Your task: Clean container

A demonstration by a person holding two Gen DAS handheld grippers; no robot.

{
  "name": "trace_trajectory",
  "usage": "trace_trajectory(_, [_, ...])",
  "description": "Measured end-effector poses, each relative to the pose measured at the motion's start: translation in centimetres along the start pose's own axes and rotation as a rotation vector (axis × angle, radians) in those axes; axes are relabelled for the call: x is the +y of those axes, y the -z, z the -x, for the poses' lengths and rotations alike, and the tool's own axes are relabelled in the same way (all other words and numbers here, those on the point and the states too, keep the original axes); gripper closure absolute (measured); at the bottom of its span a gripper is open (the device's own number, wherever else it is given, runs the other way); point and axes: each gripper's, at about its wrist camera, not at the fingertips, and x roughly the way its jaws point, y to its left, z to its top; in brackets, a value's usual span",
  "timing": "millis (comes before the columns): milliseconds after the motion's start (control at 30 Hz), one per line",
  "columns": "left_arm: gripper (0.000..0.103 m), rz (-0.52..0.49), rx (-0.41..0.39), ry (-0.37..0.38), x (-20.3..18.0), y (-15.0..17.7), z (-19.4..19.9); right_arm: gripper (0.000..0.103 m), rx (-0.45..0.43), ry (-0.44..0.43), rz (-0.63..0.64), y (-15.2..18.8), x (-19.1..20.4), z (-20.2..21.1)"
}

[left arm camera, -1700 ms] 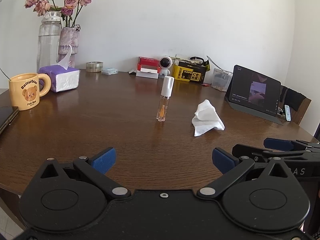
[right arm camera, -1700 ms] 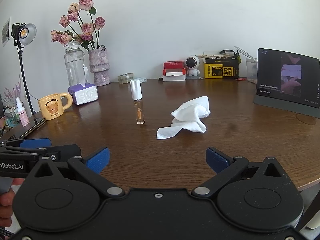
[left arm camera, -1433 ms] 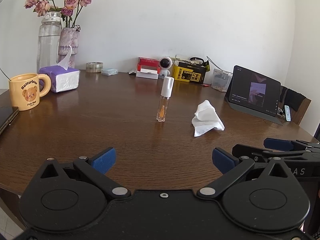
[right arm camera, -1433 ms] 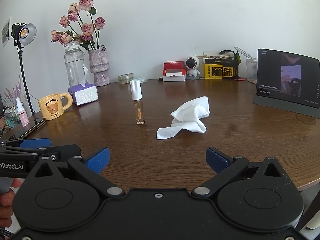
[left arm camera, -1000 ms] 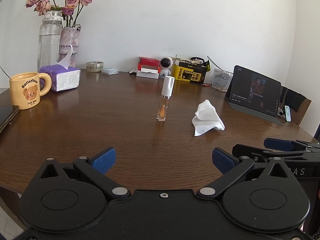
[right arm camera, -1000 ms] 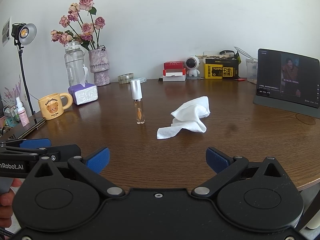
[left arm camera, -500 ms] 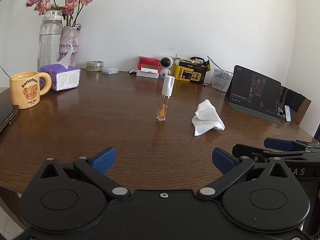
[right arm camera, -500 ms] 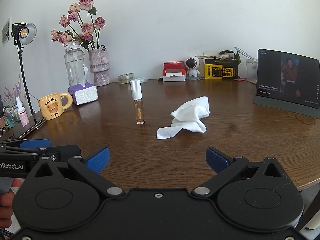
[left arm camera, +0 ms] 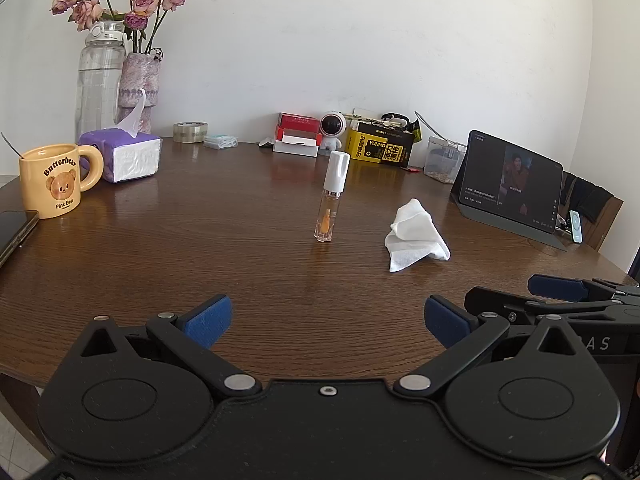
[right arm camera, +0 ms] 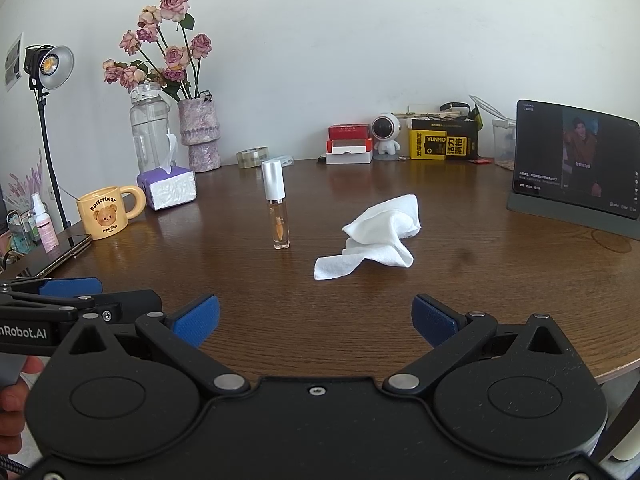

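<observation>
Near the middle of the brown worktop (left arm camera: 240, 240), a slim clear bottle (left arm camera: 330, 204) with a white cap is standing upright, and a crumpled white wipe (left arm camera: 414, 234) is lying just beside it on its right, apart from it. The left tool (left arm camera: 326, 316) is hovering low over the near edge with its blue pads spread wide and nothing between them; the right tool (right arm camera: 316, 314) is sitting alongside it, equally wide and empty. Neither is touching bottle or wipe, so the cleaning looks not yet begun, and I judge the opening step to be one tool taking the bottle while the other is picking up the wipe. The main risk is sitting in the bottle itself: being tall, narrow and light-looking, it is likely to tip if a pad is brushing its cap or closing off-centre, and a rolling bottle could travel toward the worktop's edge. Smooth glass or plastic may also be slipping or twisting in the pads once the wipe is rubbing against it. The wipe, being loose and soft, may be caught only by a corner and trail, dragging the bottle over. A yellow mug (left arm camera: 54, 182) and a tissue box (left arm camera: 124, 156) are standing well apart on the left, out of the way.
</observation>
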Motion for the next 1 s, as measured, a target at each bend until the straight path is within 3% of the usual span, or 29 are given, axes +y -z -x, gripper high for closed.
trace_trajectory(633, [0.0,0.006,-0.013,0.004,0.1,-0.08,0.24,0.0,-0.002,-0.002,-0.005,-0.38,0.26,0.1])
trace_trajectory(1000, [0.0,0.03,-0.02,-0.013,0.63,-0.21,0.31,0.0,0.0,0.043,-0.021,-0.47,0.38,0.0])
